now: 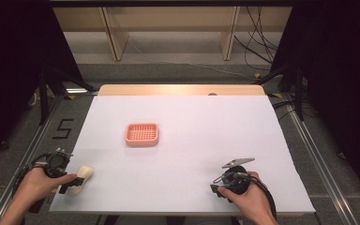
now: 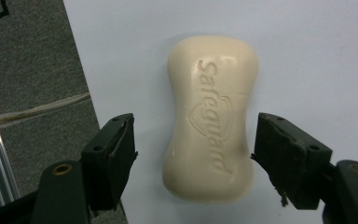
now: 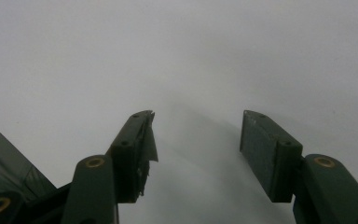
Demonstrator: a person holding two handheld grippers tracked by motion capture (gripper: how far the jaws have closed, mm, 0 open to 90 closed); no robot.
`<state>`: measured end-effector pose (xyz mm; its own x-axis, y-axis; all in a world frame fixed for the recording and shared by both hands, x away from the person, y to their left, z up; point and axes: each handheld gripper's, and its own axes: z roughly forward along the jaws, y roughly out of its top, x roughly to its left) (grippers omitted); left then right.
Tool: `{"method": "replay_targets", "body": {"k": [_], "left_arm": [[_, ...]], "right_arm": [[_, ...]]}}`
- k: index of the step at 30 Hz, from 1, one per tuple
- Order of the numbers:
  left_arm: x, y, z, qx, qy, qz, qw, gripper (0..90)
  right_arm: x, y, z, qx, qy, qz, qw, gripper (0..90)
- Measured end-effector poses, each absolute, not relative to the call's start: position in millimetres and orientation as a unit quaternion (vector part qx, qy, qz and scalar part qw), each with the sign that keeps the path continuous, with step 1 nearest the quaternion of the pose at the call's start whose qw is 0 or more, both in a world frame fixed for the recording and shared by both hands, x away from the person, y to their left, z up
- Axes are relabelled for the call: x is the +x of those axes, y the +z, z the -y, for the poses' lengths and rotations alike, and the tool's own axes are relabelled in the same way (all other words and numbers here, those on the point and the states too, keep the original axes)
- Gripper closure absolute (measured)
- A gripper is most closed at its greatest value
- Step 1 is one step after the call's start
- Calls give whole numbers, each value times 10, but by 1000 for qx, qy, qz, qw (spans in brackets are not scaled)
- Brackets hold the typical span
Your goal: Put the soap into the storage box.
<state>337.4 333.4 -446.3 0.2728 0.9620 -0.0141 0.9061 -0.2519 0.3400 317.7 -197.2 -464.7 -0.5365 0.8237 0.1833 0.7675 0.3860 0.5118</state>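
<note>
Thing in hand: a bar of soap [image 2: 209, 119], lying flat on the white table [image 1: 192, 154] near its front-left corner, close to the left edge.

Left gripper [image 2: 193, 154]: I have its jaws spread wide, one on each side of the bar's nearer half; from the left gripper view neither pad touches it, with a gap on both sides.

Right gripper [image 3: 196, 149]: resting near the front-right part of the table, jaws apart with nothing between them but bare white surface.

How I expect it to handle: I judge it a solid, stiff block with fair weight for its size, not fragile, though hard pads could dent or scuff it. The surface looks smooth and waxy, so I expect it to slip if I squeeze on the rounded ends.

Where I would take hold: across the narrow waist in the middle, where the two long sides curve inward; the jaws should seat there and the wider ends should stop it sliding out.

Looks: cream-coloured, rounded corners, pinched at the middle like a peanut, with raised "Safeguard" lettering and a shield emblem along its top face.

Nearby: a pink slotted soap dish [image 1: 142, 134] sits well apart, toward the middle of the table.
</note>
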Motion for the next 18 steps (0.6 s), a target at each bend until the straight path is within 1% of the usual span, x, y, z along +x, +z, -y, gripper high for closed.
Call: {"method": "replay_targets", "body": {"k": [8,10,12,18], "left_arm": [[3511,-4428,-3314,801,83,-581,118,302],[3530,-4432,-3303,804,80,-577,121,302],[3572,-4423,-3285,817,76,-563,102,303],[3635,-4462,-3236,825,72,-556,78,314]], "right_arm": [[3177,-4649,1970,481,279,-830,52,446],[3177,-4650,1970,480,279,-830,52,446],[3178,-4651,1970,481,278,-830,51,446],[3178,-4652,1973,480,276,-831,50,445]]}}
